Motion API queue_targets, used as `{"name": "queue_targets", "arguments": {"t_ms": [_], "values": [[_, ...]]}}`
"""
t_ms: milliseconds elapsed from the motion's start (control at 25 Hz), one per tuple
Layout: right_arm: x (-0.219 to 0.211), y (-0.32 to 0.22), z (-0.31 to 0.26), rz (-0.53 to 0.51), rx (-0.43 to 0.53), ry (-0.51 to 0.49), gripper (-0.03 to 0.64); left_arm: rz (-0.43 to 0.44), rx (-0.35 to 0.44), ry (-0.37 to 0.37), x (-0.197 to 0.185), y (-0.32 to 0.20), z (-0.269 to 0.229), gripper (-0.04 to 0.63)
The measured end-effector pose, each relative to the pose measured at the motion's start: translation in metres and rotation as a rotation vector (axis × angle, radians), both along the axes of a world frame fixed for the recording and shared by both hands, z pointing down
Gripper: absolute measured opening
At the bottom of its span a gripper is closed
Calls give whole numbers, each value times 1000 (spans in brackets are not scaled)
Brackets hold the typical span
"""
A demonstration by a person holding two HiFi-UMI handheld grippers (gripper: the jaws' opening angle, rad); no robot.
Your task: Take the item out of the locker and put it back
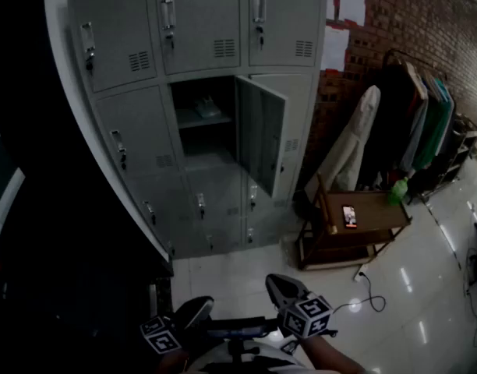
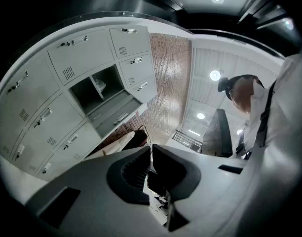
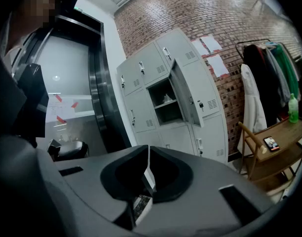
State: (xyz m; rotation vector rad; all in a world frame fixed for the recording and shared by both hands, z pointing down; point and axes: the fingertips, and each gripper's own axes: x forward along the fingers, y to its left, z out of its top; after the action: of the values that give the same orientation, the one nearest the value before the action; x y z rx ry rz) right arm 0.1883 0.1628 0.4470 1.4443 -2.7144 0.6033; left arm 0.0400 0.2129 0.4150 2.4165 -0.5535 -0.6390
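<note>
The grey locker bank [image 1: 137,123] stands ahead, with one middle compartment [image 1: 203,115] open and its door [image 1: 262,135] swung out to the right. A small pale item [image 1: 206,105] lies on the shelf inside. It also shows faintly in the left gripper view as the item [image 2: 100,85] and in the right gripper view as the item [image 3: 167,98]. Both grippers hang low at the bottom of the head view, far from the locker. My left gripper [image 1: 193,310] [image 2: 151,148] is shut and holds nothing. The right gripper [image 1: 279,285] [image 3: 148,151] is shut and empty too.
A wooden cart [image 1: 379,223] with a phone [image 1: 349,216] and a green bottle [image 1: 398,189] stands right of the lockers. Behind it a white coat [image 1: 349,150] and a rack of clothes [image 1: 422,123] hang by the brick wall. A cable [image 1: 371,291] lies on the glossy floor.
</note>
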Motion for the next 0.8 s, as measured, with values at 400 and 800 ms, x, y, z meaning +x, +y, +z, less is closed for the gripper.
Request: {"name": "queue_targets", "arguments": {"t_ms": [400, 800], "values": [[-22, -69, -8, -2, 19, 38, 8, -43, 35, -27, -30, -80, -9, 0], [-49, -210, -47, 119, 109, 82, 48, 43, 114, -64, -60, -226, -41, 9]]}}
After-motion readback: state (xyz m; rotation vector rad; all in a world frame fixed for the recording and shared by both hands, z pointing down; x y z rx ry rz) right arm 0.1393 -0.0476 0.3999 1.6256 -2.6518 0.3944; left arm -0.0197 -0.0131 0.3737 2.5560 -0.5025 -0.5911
